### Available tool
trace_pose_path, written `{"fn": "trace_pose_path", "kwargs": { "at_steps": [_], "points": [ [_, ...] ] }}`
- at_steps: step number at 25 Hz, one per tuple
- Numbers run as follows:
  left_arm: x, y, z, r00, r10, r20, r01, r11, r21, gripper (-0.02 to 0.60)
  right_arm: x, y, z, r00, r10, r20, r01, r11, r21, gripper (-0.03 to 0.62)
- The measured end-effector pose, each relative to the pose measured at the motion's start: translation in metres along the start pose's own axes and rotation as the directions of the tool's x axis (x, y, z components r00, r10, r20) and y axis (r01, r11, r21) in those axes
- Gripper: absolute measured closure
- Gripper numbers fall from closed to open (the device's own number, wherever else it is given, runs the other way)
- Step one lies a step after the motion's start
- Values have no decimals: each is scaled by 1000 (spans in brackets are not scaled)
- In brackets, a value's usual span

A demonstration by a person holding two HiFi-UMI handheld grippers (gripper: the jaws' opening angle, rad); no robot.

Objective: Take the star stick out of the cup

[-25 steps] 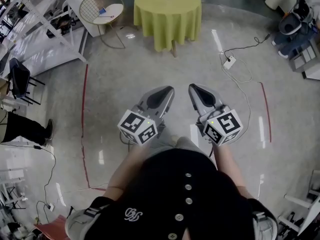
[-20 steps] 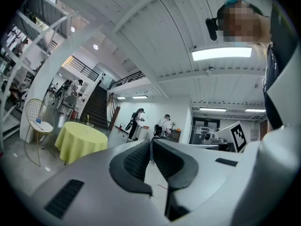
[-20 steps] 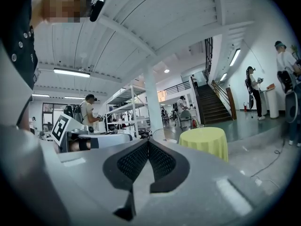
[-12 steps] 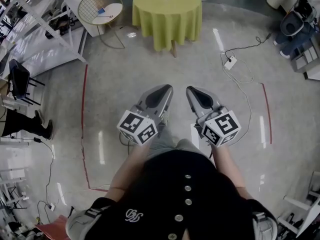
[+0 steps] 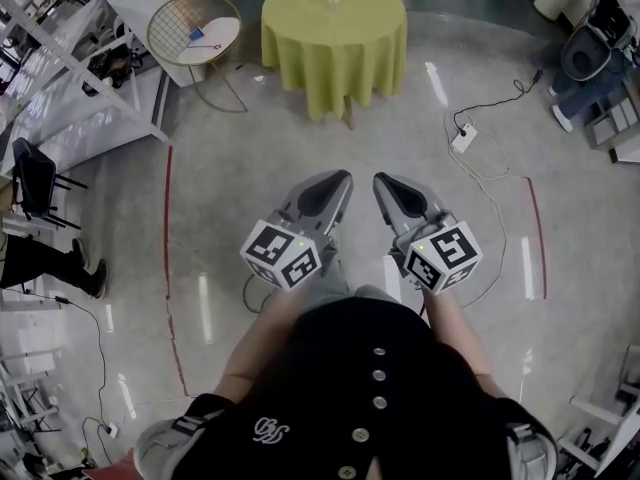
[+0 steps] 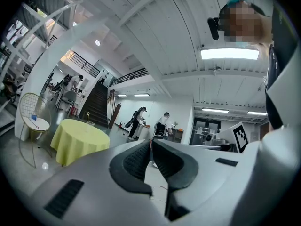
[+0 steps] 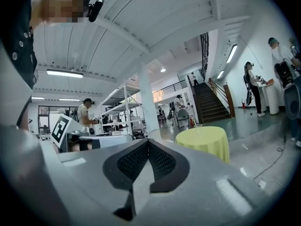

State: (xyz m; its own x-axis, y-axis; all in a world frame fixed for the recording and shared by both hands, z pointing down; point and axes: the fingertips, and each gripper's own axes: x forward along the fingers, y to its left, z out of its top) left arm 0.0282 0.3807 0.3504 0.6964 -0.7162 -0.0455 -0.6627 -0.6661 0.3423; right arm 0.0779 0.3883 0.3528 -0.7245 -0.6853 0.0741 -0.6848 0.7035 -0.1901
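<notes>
A clear cup [image 6: 90, 123] stands on a round table with a yellow-green cloth [image 5: 335, 28], far ahead of me across the floor. A thin stick [image 6: 88, 115] rises from the cup; its star top is too small to make out. In the right gripper view the cup [image 7: 197, 125] is a small glint on the table [image 7: 204, 140]. My left gripper [image 5: 338, 178] and right gripper [image 5: 385, 181] are held side by side at waist height, pointing level at the table. Both are shut with nothing between their pads, and both are well short of the table.
A wire-backed seat with a round white top [image 5: 195, 33] stands left of the table, beside metal shelving [image 5: 70, 58]. A power strip with cables [image 5: 463, 138] lies on the floor at the right. Red tape lines [image 5: 168, 238] mark the floor. People stand in the background [image 6: 162, 126].
The table and the floor markings have slid down the head view, nearer to me. Both grippers have kept their place before my body and stayed shut.
</notes>
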Motion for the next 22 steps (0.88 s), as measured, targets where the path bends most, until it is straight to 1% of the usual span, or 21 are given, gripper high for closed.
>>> {"fn": "trace_pose_path", "kwargs": {
  "at_steps": [4, 7, 14, 22],
  "points": [
    [25, 27, 20, 999, -34, -8, 34, 999, 11, 554, 34, -23, 16, 1000, -20, 13, 20, 1000, 6, 591],
    [39, 55, 33, 999, -38, -20, 39, 999, 14, 554, 61, -35, 25, 1000, -26, 12, 26, 1000, 5, 591],
    [76, 111, 53, 998, -59, -21, 60, 998, 30, 554, 110, -74, 27, 998, -59, -3, 59, 998, 24, 591],
    [103, 150, 59, 993, -103, -51, 104, 995, 16, 554, 161, -104, 35, 996, -92, -9, 92, 996, 15, 591]
  ]
}}
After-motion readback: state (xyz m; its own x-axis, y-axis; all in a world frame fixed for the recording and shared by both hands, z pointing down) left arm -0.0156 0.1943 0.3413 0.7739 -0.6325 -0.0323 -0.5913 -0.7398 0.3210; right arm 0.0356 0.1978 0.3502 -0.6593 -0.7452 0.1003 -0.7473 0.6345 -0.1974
